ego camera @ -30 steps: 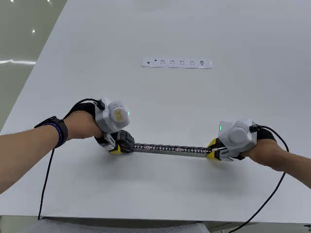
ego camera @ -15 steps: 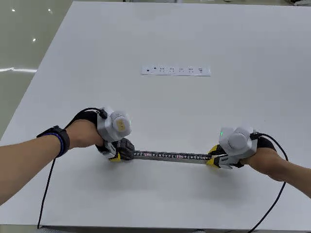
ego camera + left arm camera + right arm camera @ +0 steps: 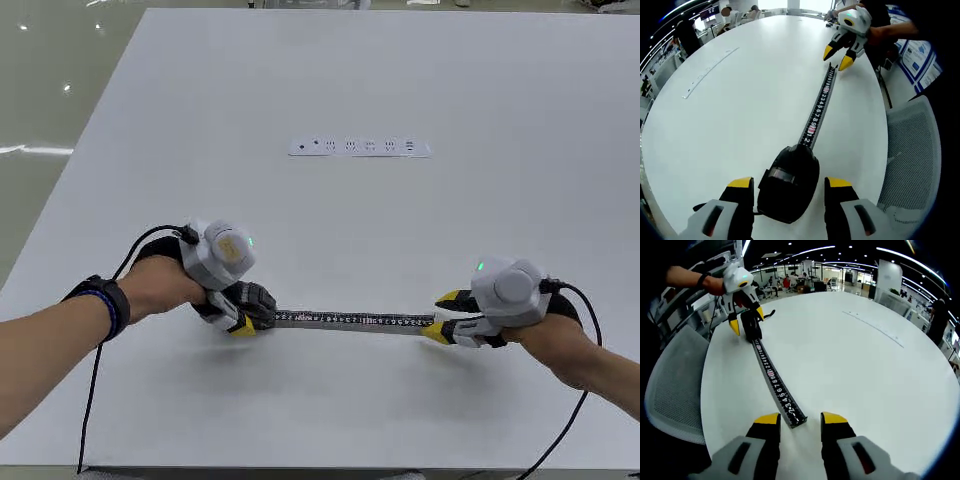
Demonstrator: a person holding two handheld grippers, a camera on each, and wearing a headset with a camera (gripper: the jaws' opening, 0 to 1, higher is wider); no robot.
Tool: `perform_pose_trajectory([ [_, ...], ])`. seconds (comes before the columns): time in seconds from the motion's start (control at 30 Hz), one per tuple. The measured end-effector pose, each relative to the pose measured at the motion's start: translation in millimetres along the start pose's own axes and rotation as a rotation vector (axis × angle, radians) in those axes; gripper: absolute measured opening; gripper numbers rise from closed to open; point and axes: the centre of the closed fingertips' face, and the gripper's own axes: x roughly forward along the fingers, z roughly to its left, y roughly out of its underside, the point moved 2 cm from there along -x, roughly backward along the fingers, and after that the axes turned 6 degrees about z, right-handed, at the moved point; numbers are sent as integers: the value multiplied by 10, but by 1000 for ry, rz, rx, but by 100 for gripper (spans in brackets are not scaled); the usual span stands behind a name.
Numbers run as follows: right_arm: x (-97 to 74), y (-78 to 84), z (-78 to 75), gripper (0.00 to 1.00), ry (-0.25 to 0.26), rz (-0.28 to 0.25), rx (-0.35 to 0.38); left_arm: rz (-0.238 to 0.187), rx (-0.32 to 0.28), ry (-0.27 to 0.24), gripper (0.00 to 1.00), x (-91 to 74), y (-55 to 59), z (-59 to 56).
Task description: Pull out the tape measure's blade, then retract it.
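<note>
A black tape measure case (image 3: 256,302) rests on the white table (image 3: 420,230), and my left gripper (image 3: 246,311) is shut on it; in the left gripper view the case (image 3: 788,184) sits between the yellow-tipped jaws. The blade (image 3: 350,320) lies flat, drawn out to the right. Its hooked end (image 3: 798,420) rests just ahead of my right gripper (image 3: 800,418), whose jaws stand open on either side without touching it. In the head view the right gripper (image 3: 443,316) also shows spread tips around the blade end.
A white power strip (image 3: 360,147) lies farther back at mid-table. Cables trail from both hands over the near table edge. A grey mesh chair (image 3: 912,160) stands at that edge.
My right gripper has opened and let go of the blade end, which now lies on the table. The left gripper keeps its hold on the case. The camera shifted slightly.
</note>
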Motion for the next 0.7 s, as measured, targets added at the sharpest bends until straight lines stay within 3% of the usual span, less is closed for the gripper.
perform_pose_trajectory([
  [0.17, -93, 10, -38, 36, 23, -37, 58, -25, -20, -13, 55, -78, 61, -66],
  [0.3, -186, 5, -63, 36, 43, -74, 107, -75, -82, -38, 56, -165, 97, -49],
  [0.57, -225, 19, -83, 40, 57, -85, 129, -128, -143, -52, 57, -249, 99, -37],
  [0.6, -283, 21, -59, 41, 59, -101, 170, -215, -232, -88, 57, -415, 93, 10],
  [0.7, -326, -4, 21, 43, 57, -114, 191, -255, -272, -110, 58, -536, 116, 25],
])
